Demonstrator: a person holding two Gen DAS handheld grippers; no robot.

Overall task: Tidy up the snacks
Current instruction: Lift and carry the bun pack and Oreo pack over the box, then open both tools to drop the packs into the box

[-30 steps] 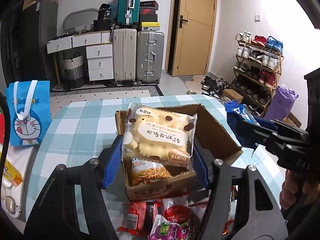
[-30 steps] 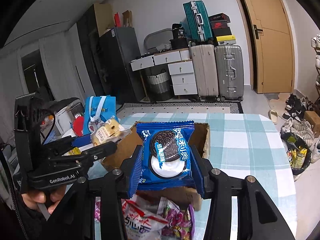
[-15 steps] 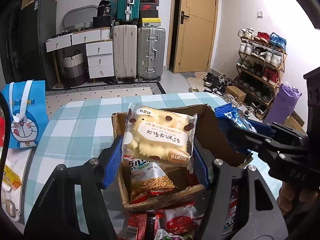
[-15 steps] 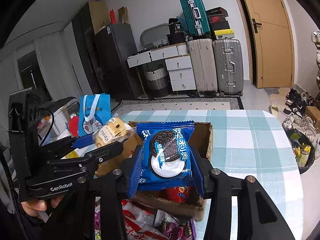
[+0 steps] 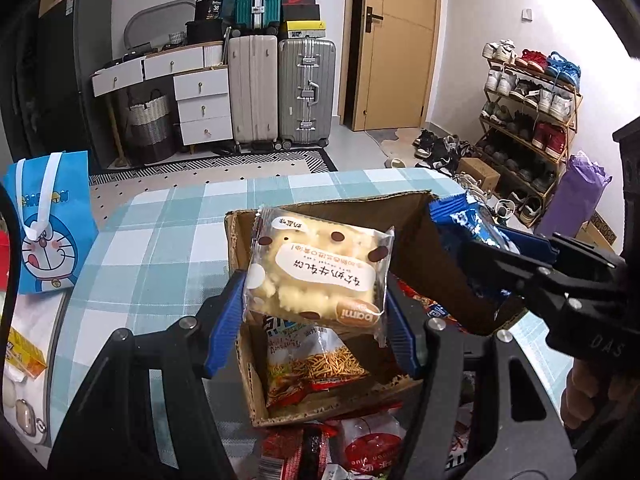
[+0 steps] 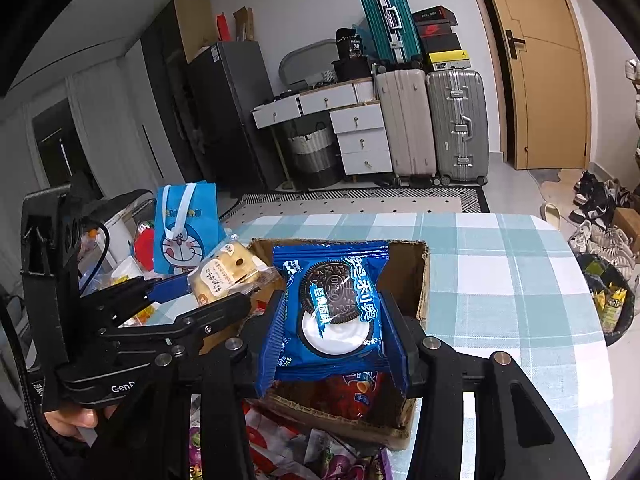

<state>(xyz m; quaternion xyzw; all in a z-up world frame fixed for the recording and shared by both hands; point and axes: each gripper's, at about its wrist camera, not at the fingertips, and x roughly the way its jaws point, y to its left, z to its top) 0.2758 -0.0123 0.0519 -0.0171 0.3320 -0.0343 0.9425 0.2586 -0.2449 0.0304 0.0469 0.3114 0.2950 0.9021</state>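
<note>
My left gripper (image 5: 316, 300) is shut on a clear pack of yellow cake (image 5: 318, 274) and holds it above the open cardboard box (image 5: 236, 240). A noodle snack bag (image 5: 312, 360) lies in the box. My right gripper (image 6: 334, 316) is shut on a blue Oreo pack (image 6: 332, 308), over the box (image 6: 422, 284). The right gripper also shows in the left wrist view (image 5: 472, 240) at the box's right wall. The left gripper with the cake (image 6: 224, 274) shows at the left of the right wrist view.
Several loose snack packs (image 5: 360, 444) lie on the checked tablecloth (image 5: 160, 248) in front of the box. A blue Doraemon bag (image 5: 48, 220) stands at the table's left. Suitcases (image 5: 280, 92) and a shoe rack (image 5: 528, 120) stand across the room.
Both grippers have moved forward and higher over the box with their packs still held. The box inside and the noodle bag show more fully now.
</note>
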